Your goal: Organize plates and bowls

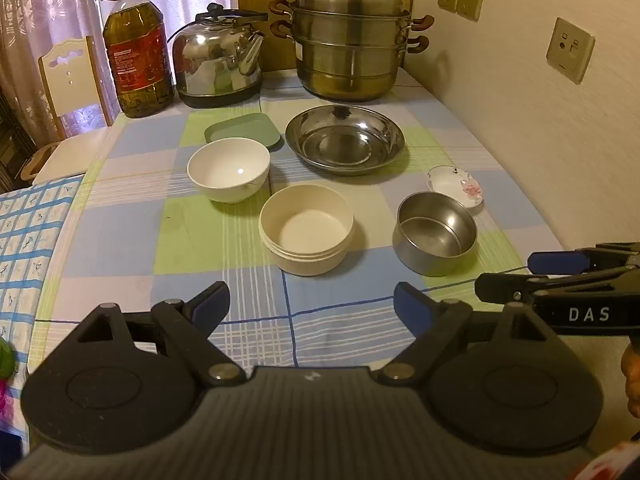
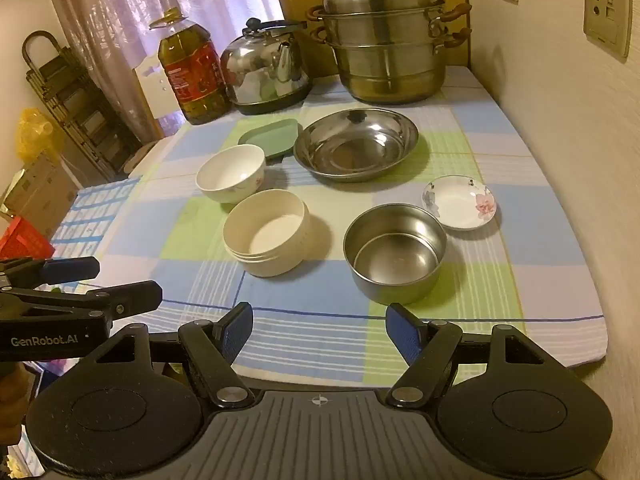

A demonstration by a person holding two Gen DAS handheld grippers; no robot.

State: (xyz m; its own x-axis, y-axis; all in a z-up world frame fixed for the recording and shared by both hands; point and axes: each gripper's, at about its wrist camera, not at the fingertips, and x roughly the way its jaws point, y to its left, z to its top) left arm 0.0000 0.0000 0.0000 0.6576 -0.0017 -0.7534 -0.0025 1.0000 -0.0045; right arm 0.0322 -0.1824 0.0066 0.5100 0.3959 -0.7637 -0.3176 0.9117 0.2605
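A table covered with a checked cloth [image 1: 132, 236] in blue, green and white stands against a wall. The left gripper [image 1: 312, 308] hangs over the near edge with its jaws wide apart and nothing between them. The right gripper [image 2: 320, 330] hangs just beside it, tilted down the same way, jaws also spread wide and empty. Neither touches any dish.

The dishes lie loose on the cloth. A cream round tub [image 1: 306, 234] sits nearest the middle, and a white bowl [image 1: 229, 170] stands just behind it to the left. A flat green plate [image 1: 242, 130] lies behind the white bowl, close to a wide steel basin [image 1: 345, 139] on its right. A small steel bowl [image 2: 395, 253] stands near the front on the right, and a little saucer with a pink flower [image 2: 459, 202] lies just behind it, toward the wall. The two almost touch; whether they meet I cannot tell.

Along the far edge stand a big bottle of oil [image 1: 136, 56], a shiny kettle [image 1: 219, 62] and a tall steel steamer pot [image 1: 350, 40] with its lid on. Wall sockets [image 1: 570, 50] show on the right
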